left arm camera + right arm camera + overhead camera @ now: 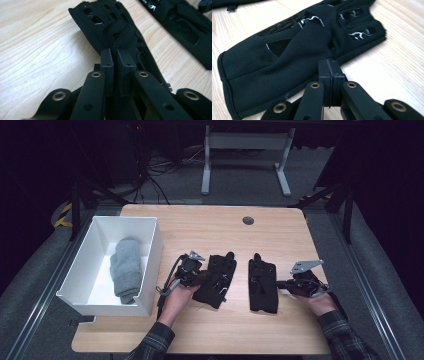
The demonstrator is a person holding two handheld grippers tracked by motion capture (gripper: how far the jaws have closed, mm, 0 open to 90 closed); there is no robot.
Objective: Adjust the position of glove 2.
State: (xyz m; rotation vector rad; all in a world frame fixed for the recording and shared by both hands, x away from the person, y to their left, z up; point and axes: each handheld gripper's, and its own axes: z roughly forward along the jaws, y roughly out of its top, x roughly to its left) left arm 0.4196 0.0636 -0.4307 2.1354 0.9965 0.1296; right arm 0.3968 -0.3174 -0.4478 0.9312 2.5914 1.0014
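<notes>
Two black gloves lie side by side on the wooden table. My left gripper (pixel 207 276) (pixel 115 53) is shut on the near edge of the left glove (pixel 216 279) (pixel 110 27), with fabric bunched between its jaws. The right glove (pixel 262 282) (pixel 294 50) lies flat, its cuff toward me. My right gripper (pixel 277 283) (pixel 328 62) has its jaws pressed together at that glove's side edge, where the fabric puckers toward the tips. In the left gripper view the right glove (pixel 185 22) lies beyond.
A white open box (pixel 152 255) stands at the table's left side with a grey folded cloth (pixel 126 267) inside. A round cable hole (pixel 248 220) sits near the table's far edge. A desk frame stands on the floor behind.
</notes>
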